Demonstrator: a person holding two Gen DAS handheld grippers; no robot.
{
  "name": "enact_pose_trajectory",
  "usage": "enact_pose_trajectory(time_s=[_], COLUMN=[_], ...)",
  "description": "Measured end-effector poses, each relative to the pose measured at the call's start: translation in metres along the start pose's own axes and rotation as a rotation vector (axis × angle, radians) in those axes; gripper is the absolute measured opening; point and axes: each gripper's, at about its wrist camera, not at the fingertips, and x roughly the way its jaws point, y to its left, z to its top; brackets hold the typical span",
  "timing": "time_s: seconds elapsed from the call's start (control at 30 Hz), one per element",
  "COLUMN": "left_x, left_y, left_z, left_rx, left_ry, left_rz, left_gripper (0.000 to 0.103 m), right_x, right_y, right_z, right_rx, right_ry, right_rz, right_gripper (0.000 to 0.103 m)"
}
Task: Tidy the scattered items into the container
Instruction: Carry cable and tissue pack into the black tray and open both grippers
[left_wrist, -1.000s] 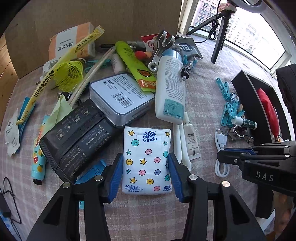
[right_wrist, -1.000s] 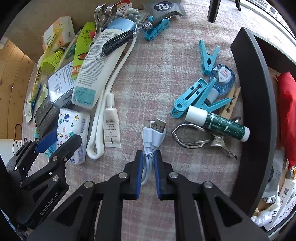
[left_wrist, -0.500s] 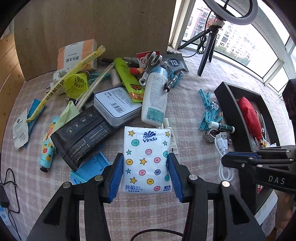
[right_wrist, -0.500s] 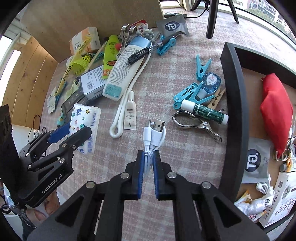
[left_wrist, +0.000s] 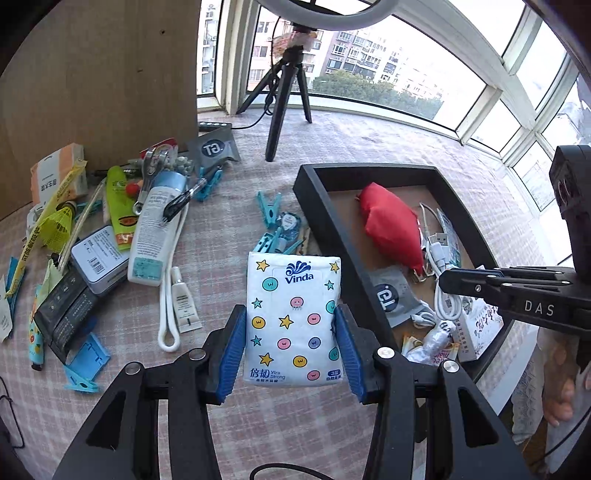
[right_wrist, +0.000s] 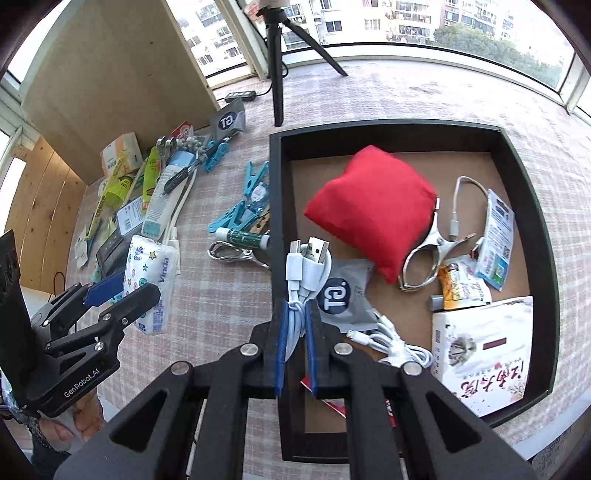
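Left gripper (left_wrist: 290, 341): you grip the white star-and-dot-printed tissue pack (left_wrist: 293, 317) by its sides, lifted above the checked-cloth table (left_wrist: 229, 229), short of the black rectangular tray (left_wrist: 325, 221). Right gripper (right_wrist: 295, 347): clamped on the coiled white USB cable (right_wrist: 304, 273), plugs up, at the tray's left wall, probably ready to drop inside.

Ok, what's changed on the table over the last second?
Both grippers lifted their loads off the table and swung right toward the black tray. The left gripper still clamps the Vinda tissue pack; the right gripper still clamps the white USB cable, now over the tray. The remaining clutter stayed put.
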Motion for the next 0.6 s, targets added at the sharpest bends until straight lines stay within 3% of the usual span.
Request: enact_pose_trajectory(time_s=[0.33, 0.6], left_x=[0.012, 0.016], left_y=[-0.098, -0.142], left_z=[0.016, 0.015], left_rx=[0.16, 0.222], left_ry=[0.005, 0.015], left_rz=[-0.071, -0.112], left_gripper=[0.045, 0.048], right_x=[-0.027, -0.035], right_y=[-0.082, -0.116], right_z=[-0.007, -0.014], right_rx=[0.143, 0.2], right_ry=[-0.054, -0.069], right_rz=[-0.075, -0.113], right_gripper=[0.01, 0.01])
